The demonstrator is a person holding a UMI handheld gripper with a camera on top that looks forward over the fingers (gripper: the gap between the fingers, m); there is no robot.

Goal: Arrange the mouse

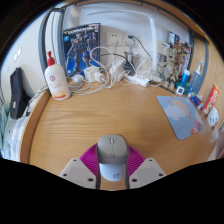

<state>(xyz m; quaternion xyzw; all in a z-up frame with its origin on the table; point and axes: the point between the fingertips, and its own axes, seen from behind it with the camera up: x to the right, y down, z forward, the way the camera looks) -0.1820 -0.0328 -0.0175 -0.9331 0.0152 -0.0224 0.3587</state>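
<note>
A grey and white computer mouse (112, 158) sits between my gripper's (112, 162) two fingers, just above the wooden desk (100, 115). The pink pads (90, 157) press against both its sides, so my gripper is shut on the mouse. Its scroll wheel end faces away from me, toward the middle of the desk. A grey-blue mouse pad (181, 115) lies on the desk ahead and to the right of the fingers.
At the back left stands a white bottle with a red cap (56, 77), with a dark flat object (17, 90) left of it. A poster box (81, 50), white cables (125, 68) and small figures (180, 70) line the back edge.
</note>
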